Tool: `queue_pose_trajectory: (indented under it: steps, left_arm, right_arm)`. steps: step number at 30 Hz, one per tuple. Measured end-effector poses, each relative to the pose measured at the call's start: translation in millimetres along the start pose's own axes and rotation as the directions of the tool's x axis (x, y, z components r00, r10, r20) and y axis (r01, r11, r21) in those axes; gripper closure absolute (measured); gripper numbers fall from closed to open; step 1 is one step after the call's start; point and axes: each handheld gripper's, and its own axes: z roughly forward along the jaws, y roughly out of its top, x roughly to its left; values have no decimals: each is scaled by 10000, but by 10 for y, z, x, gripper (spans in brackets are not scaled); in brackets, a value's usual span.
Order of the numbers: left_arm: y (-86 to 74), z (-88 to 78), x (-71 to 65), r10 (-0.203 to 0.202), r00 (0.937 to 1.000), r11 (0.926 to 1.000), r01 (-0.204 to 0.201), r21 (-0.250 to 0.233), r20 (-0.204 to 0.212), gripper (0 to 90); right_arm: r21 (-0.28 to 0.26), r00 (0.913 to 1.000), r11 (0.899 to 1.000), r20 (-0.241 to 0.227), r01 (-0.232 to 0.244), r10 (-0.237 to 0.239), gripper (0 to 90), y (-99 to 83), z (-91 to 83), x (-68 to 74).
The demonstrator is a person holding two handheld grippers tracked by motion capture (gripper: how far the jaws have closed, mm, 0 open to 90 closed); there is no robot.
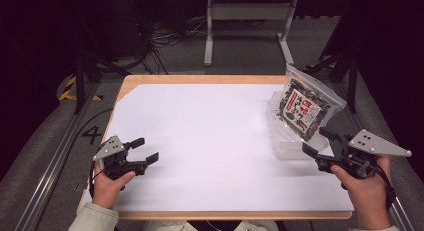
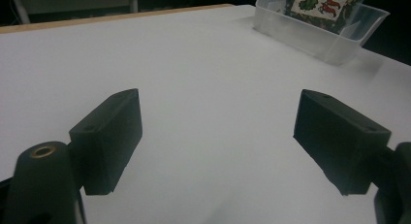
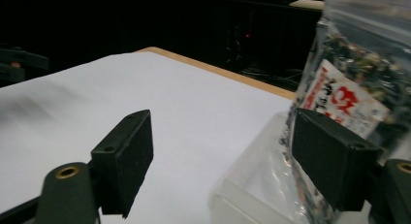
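- On the white table (image 1: pixel 210 136), at the right side: a clear plastic tub (image 1: pixel 287 141) holding an upright clear bag (image 1: pixel 306 105) of dark green flakes with a red-and-white label.
- Near right, just beside the tub's near end: right gripper (image 1: pixel 315 142), held in the right hand (image 1: pixel 367 191), jaws spread wide, nothing between them, pointing left and far toward the tub and bag.
- In the right gripper view: tub corner (image 3: pixel 252 190) and labelled bag (image 3: pixel 354 88) close ahead, right-side jaw overlapping the bag's lower edge; contact impossible to tell.
- Near left: left gripper (image 1: pixel 145 149), held in the left hand (image 1: pixel 107 186), jaws also spread wide and empty, pointing right across the bare sheet.
- In the left gripper view: bare white surface between the jaws, tub (image 2: pixel 320 32) with the bag (image 2: pixel 329 3) at far right, well apart.
- Beyond the far table edge: a pale metal frame (image 1: pixel 247 26) and loose cables (image 1: pixel 165 41) on a dark floor.
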Motion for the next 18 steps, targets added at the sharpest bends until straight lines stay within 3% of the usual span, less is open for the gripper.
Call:
queue_pose_trajectory:
  steps: [8, 13, 18]
  left_arm:
    - [2, 9, -14, 120, 9999, 9999, -121, 9, 27, 181]
    - [-4, 17, -13, 114, 9999, 9999, -114, 85, 83, 181]
    - [-10, 22, -6, 167, 9998, 9998, -168, 128, 98, 181]
  right_arm:
    - [-162, 9982, 9998, -588, 101, -110, 224, -32, 128, 174]
    - [-394, 9952, 9992, -981, 29, -68, 223, -106, 246, 256]
    - [-300, 9915, 9995, -1288, 124, -162, 223, -236, 394, 329]
